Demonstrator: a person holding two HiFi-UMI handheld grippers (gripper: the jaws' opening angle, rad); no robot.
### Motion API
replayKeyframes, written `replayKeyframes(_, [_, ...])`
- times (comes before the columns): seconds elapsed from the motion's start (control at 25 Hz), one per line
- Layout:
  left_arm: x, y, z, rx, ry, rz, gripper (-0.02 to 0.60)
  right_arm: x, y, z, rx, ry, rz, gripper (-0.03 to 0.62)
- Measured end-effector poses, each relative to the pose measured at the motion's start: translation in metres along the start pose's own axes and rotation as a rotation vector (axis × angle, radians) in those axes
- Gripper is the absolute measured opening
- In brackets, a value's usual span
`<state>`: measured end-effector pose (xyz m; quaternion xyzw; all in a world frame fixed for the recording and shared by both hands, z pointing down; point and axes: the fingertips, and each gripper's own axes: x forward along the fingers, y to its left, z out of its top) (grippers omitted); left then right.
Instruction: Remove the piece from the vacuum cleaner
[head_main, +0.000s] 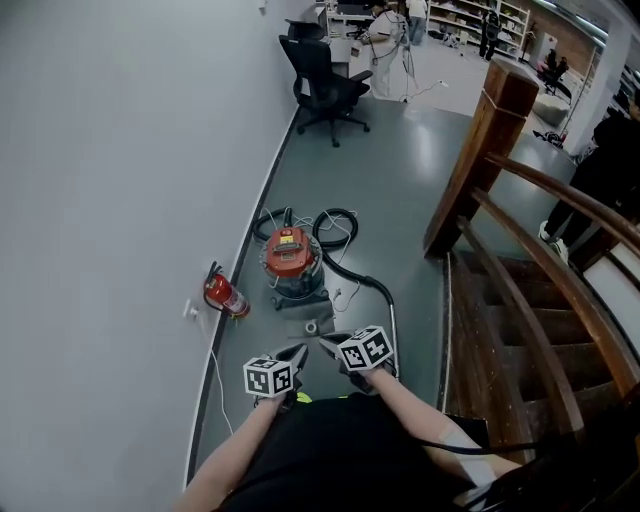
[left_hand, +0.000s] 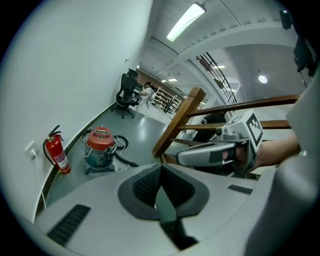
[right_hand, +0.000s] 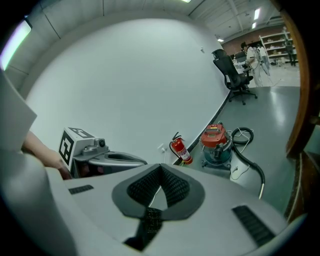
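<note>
The vacuum cleaner (head_main: 290, 262) sits on the grey floor (head_main: 400, 190) close to the white wall (head_main: 120, 200) on the left, a squat tub with a red top. Its black hose (head_main: 352, 270) loops round the far side, then trails toward the near right and ends in a pale wand. A red fire extinguisher (head_main: 226, 296) stands against the wall just left of it. On the near side of the tub a small grey piece (head_main: 311, 326) lies on the floor, too small to make out.

The left gripper (head_main: 300, 351) and the right gripper (head_main: 325, 341) are held side by side at the near end, both angled down toward the vacuum cleaner and well short of it. Each has its fingers pressed together with nothing between them.

A wooden stair rail (head_main: 520, 190) runs down the right side, and a black office chair (head_main: 325, 88) stands far off along the wall.
</note>
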<state>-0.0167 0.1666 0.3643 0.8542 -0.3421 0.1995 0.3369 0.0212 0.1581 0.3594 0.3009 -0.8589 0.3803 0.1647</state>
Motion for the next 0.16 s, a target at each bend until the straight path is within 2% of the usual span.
replayKeyframes(0.16, [-0.0028, 0.0001, -0.0007, 0.014, 0.005, 0.003, 0.009, 0.0006, 0.0019, -0.0014, 0.014, -0.007, 0.005, 0.015])
